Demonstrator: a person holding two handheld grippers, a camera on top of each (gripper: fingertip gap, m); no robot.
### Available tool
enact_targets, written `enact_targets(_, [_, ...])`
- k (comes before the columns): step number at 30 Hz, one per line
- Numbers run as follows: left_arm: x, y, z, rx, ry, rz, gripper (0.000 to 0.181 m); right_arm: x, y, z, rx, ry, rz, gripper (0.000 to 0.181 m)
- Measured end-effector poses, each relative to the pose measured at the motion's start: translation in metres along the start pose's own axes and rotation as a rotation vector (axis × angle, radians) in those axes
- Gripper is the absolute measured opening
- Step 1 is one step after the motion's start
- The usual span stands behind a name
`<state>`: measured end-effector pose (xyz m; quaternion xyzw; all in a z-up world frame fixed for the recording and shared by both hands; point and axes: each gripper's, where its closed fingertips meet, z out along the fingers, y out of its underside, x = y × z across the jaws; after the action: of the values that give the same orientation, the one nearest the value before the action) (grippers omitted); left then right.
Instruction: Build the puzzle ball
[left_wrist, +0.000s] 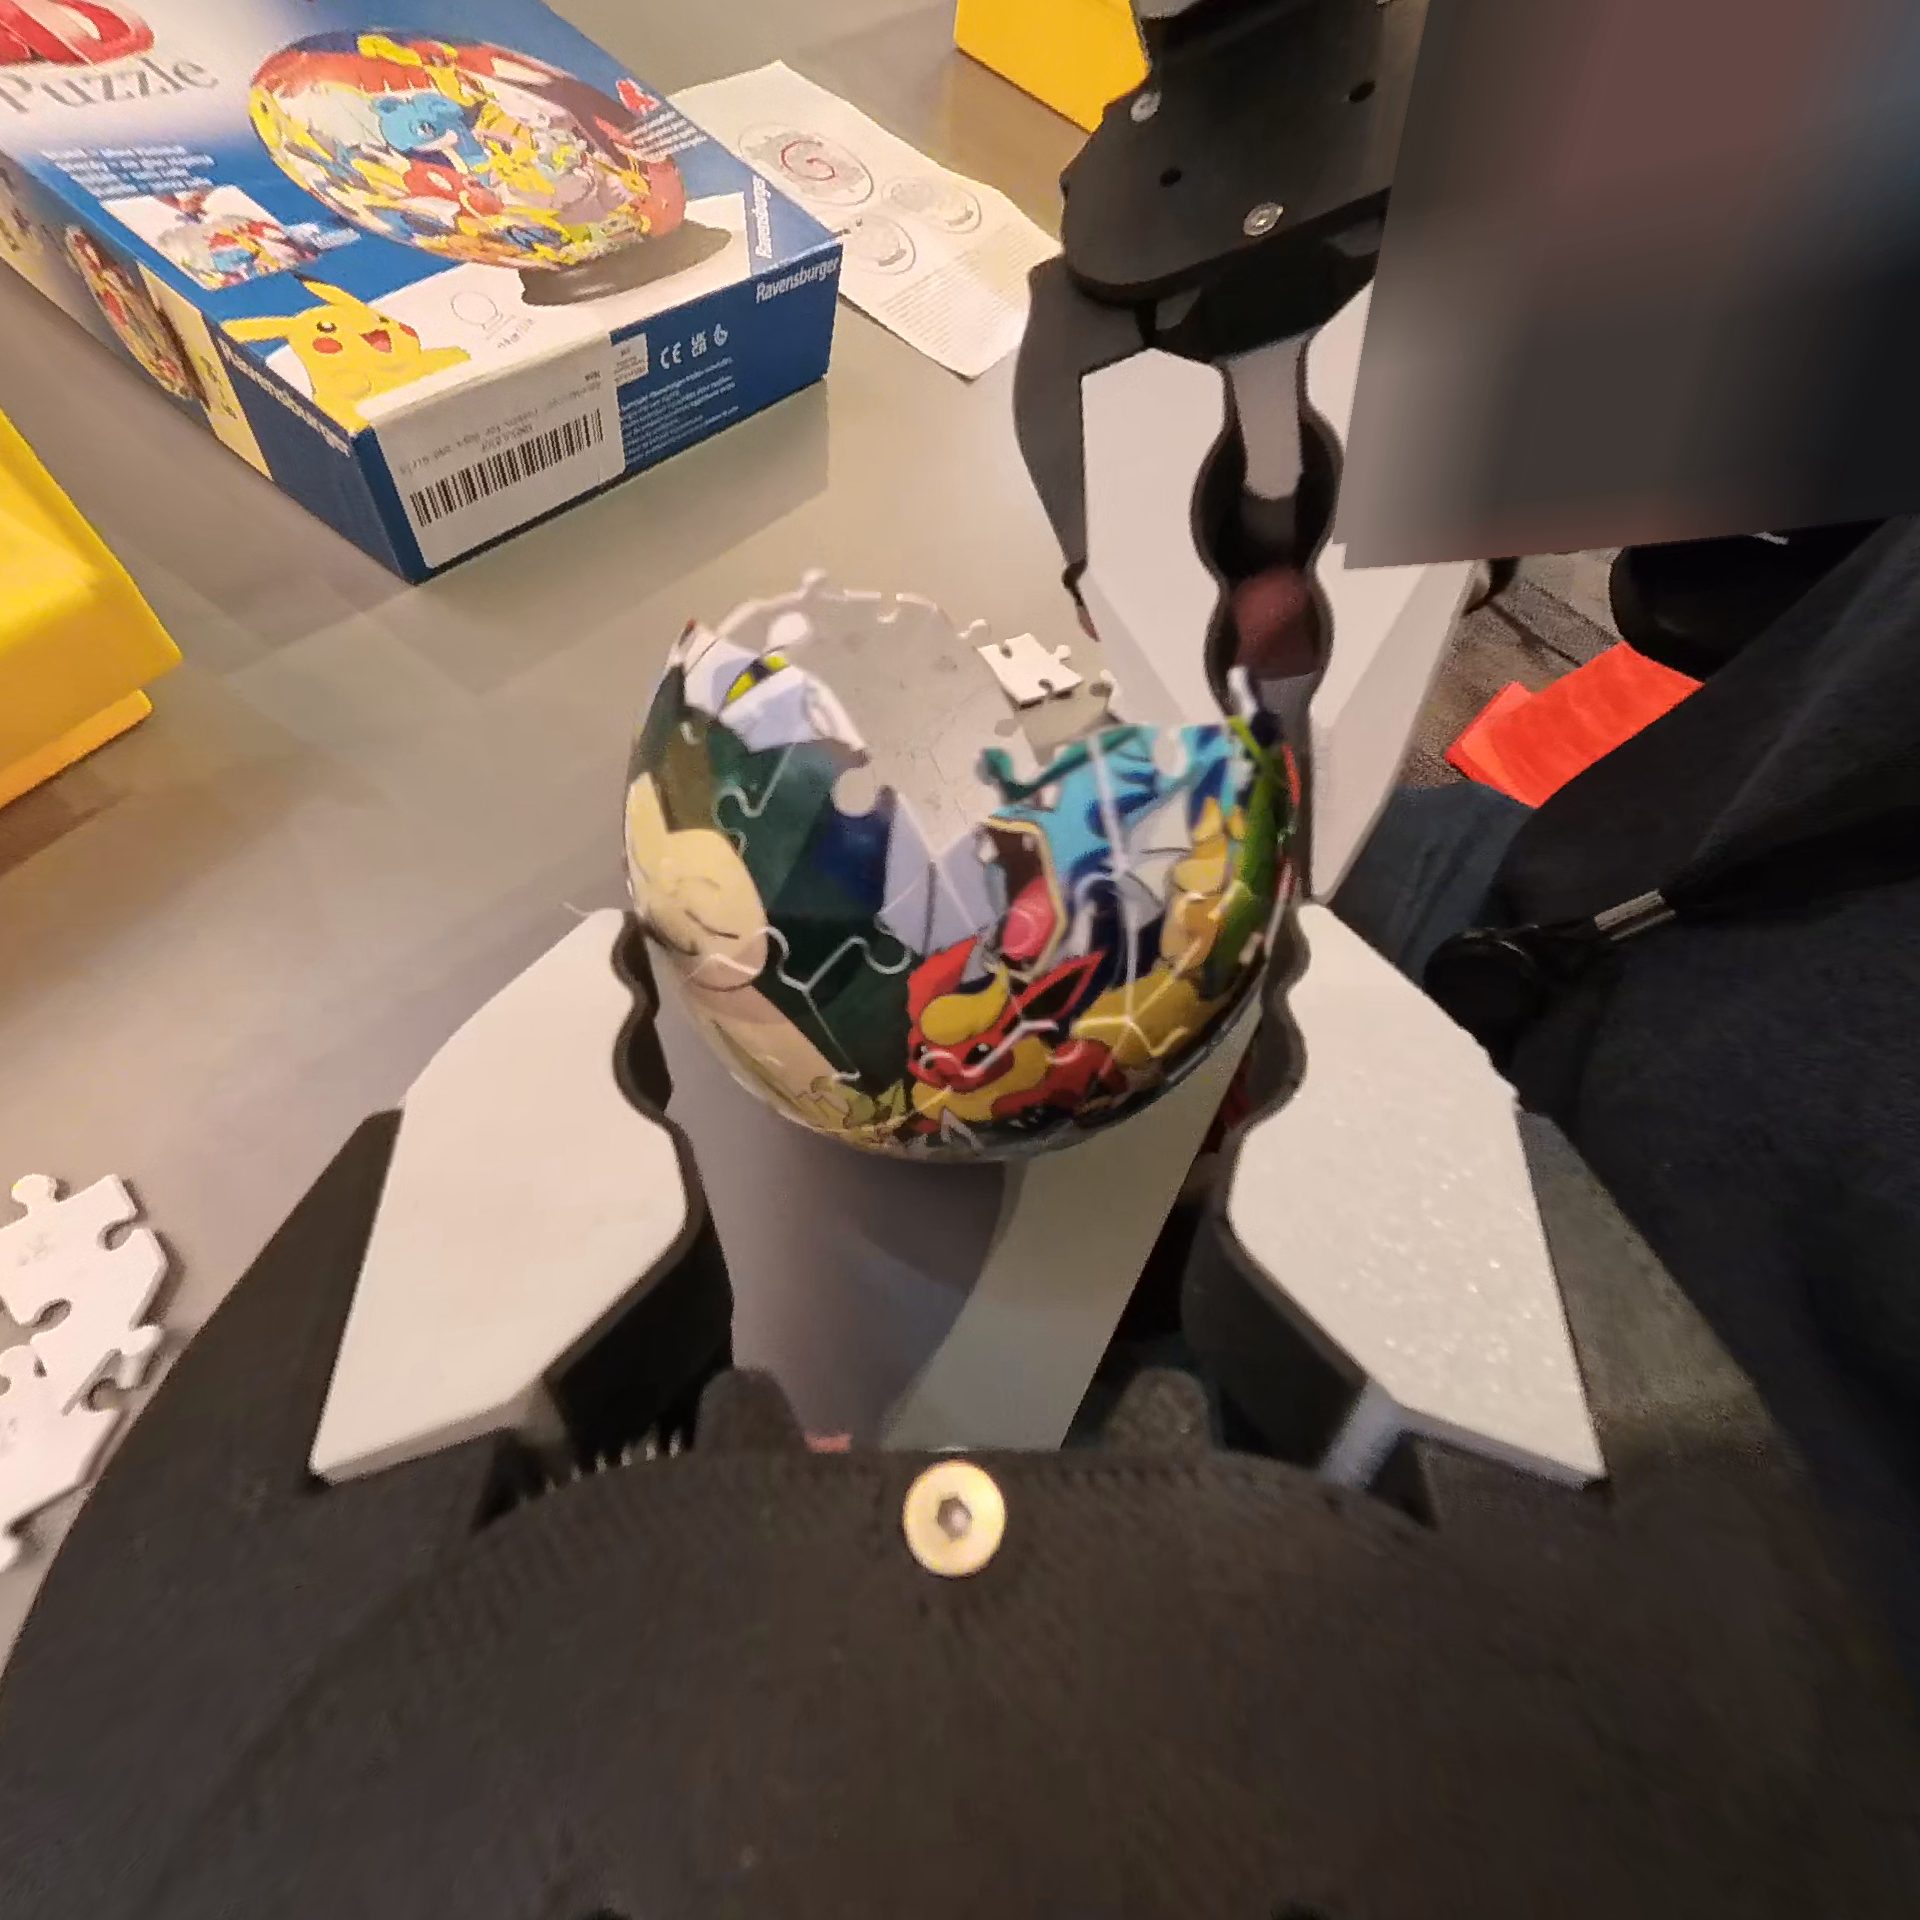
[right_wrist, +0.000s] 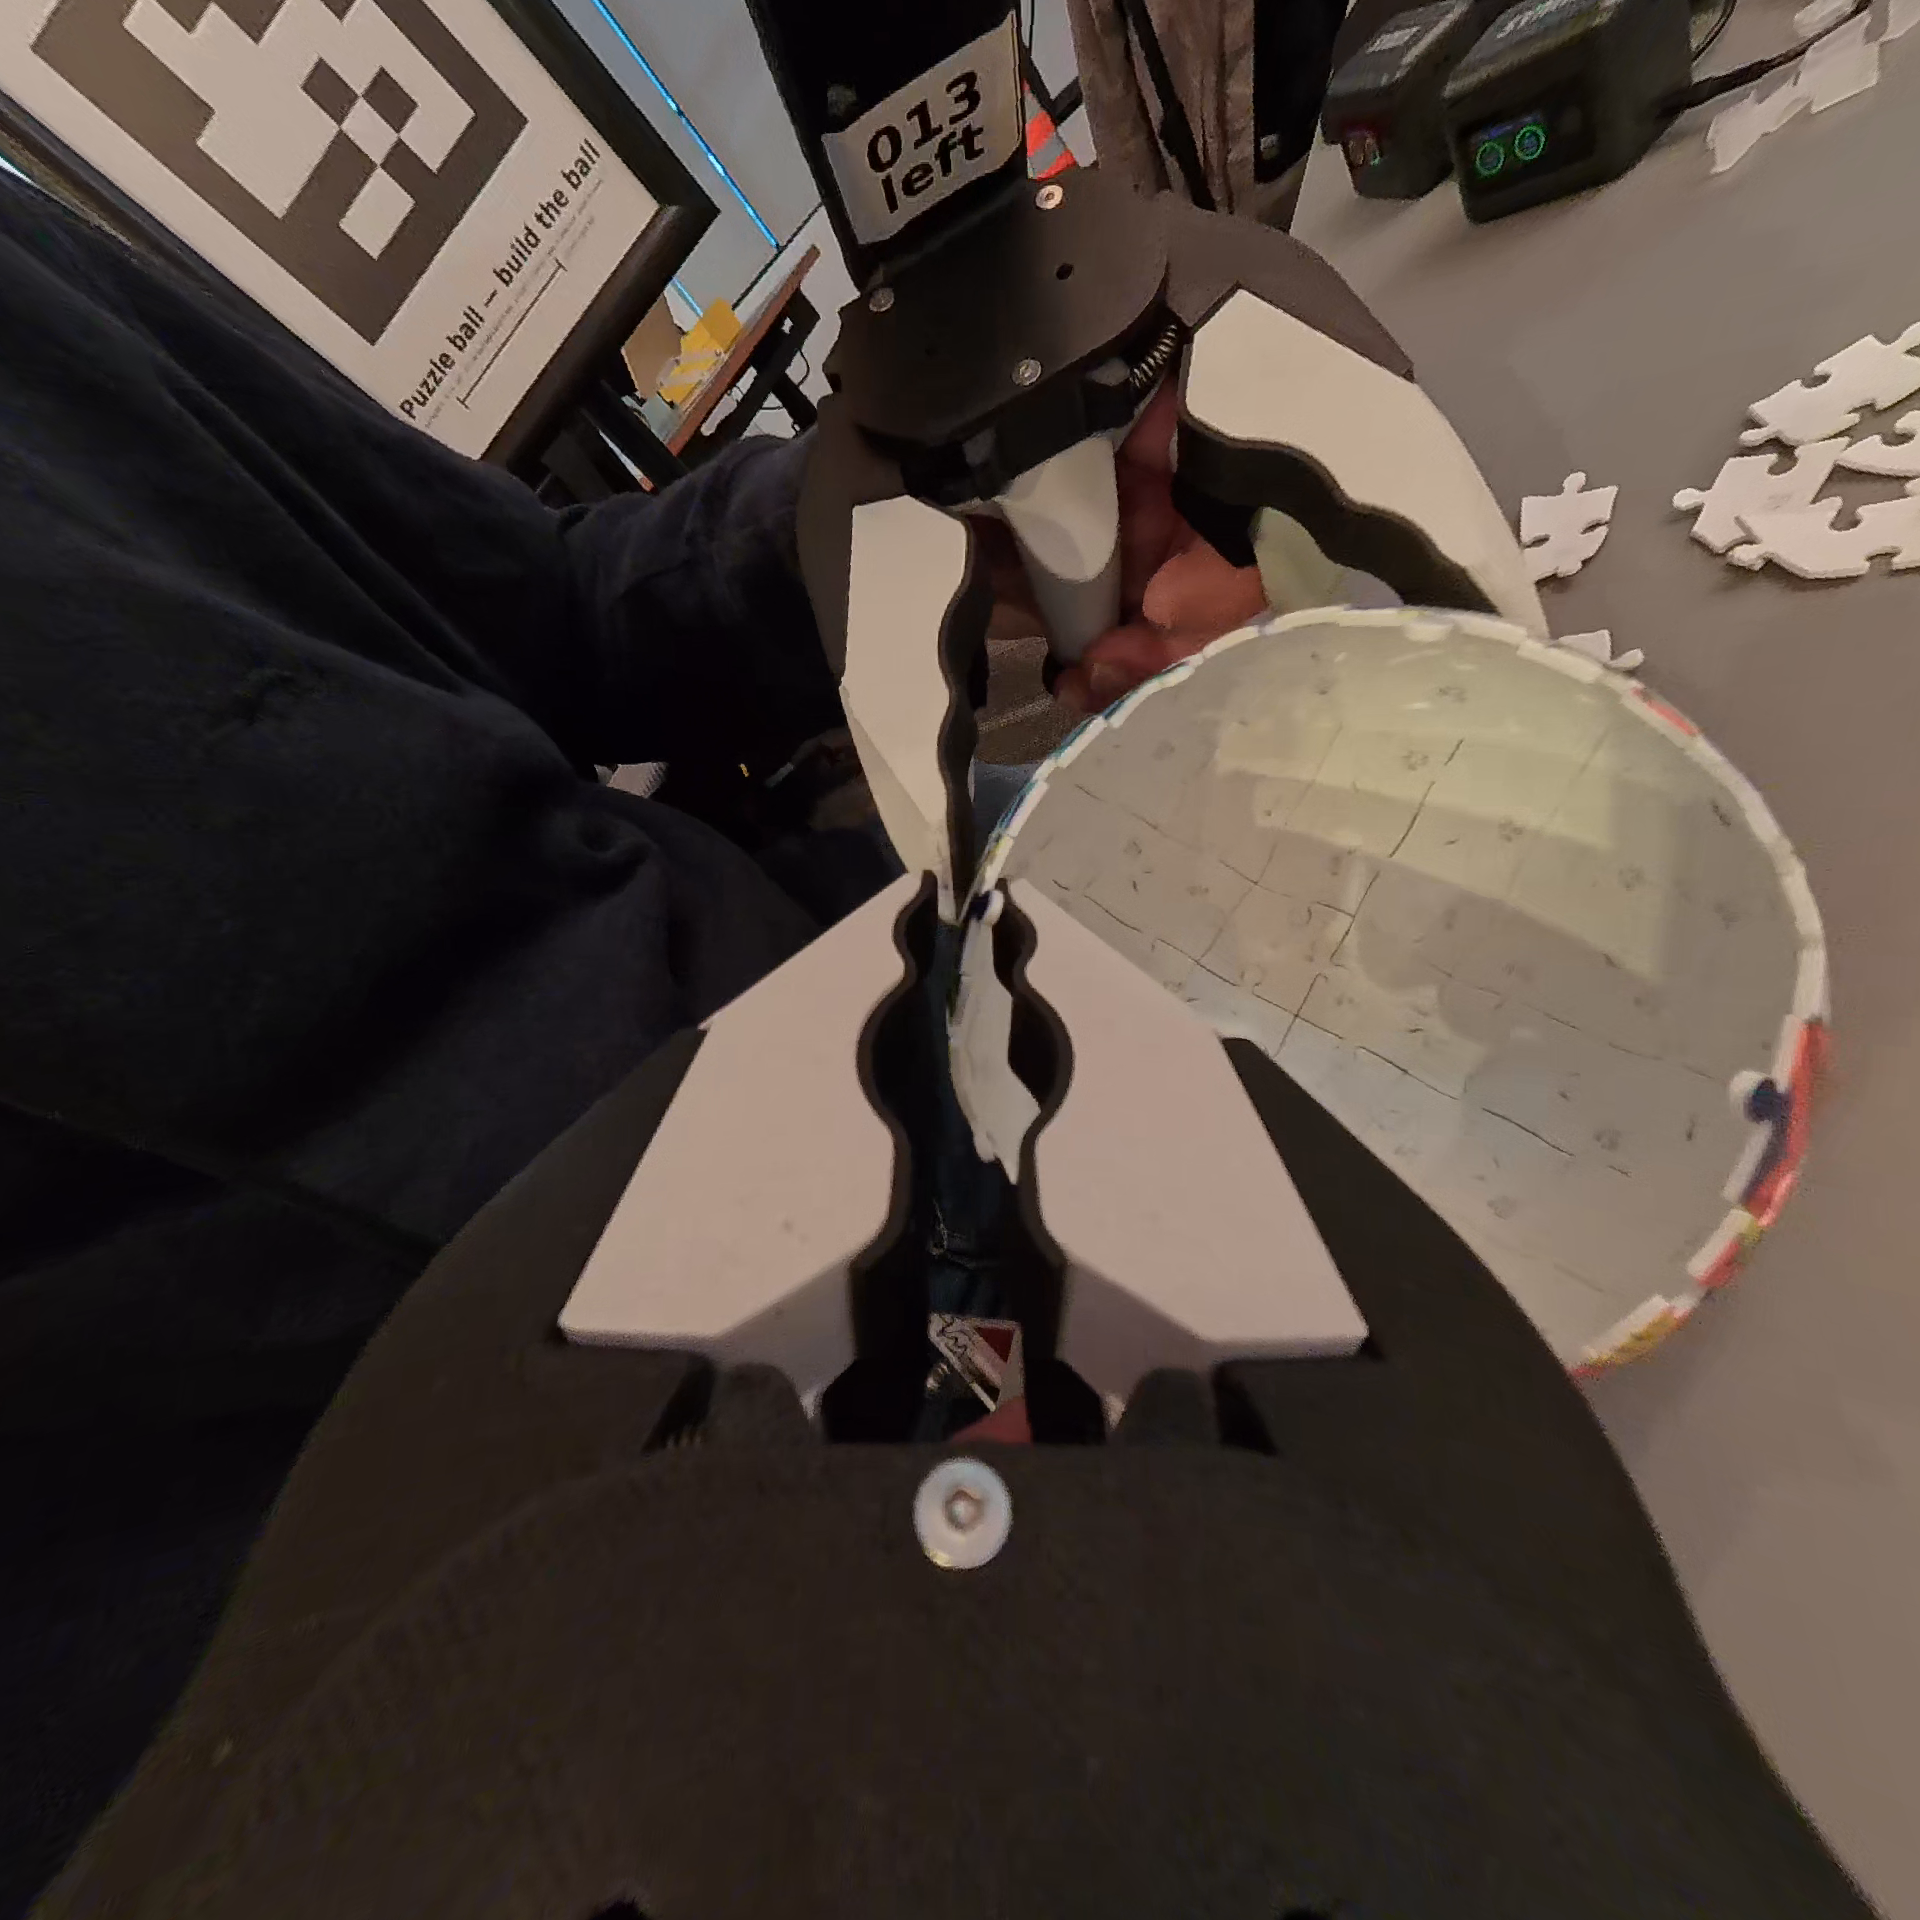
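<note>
Between the fingers of the left hand-held gripper (left_wrist: 956, 935), spread wide, sits the half-built puzzle ball (left_wrist: 956, 883), clamped at both sides above the grey bench (left_wrist: 416, 779). Opposite it, the right hand-held gripper (right_wrist: 961, 914) is pinched almost closed on a puzzle piece (right_wrist: 992, 1049) at the ball's rim.

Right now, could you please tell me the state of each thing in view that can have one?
puzzle ball: half-built, open shell, clamped
left gripper: shut on puzzle ball
right gripper: shut on puzzle piece
puzzle piece: held at shell's rim
puzzle box: closed, lying flat
loose pieces: white backs up
</note>
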<state>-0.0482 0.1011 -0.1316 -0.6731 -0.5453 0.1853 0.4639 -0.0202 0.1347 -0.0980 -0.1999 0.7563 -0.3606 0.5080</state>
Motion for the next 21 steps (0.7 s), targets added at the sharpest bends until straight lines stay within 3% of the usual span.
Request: enact_targets(21, [-0.013,-0.005,-0.014,0.1,0.014,-0.091,0.107,0.0,-0.005,0.004,0.015,-0.018,0.008,0.013])
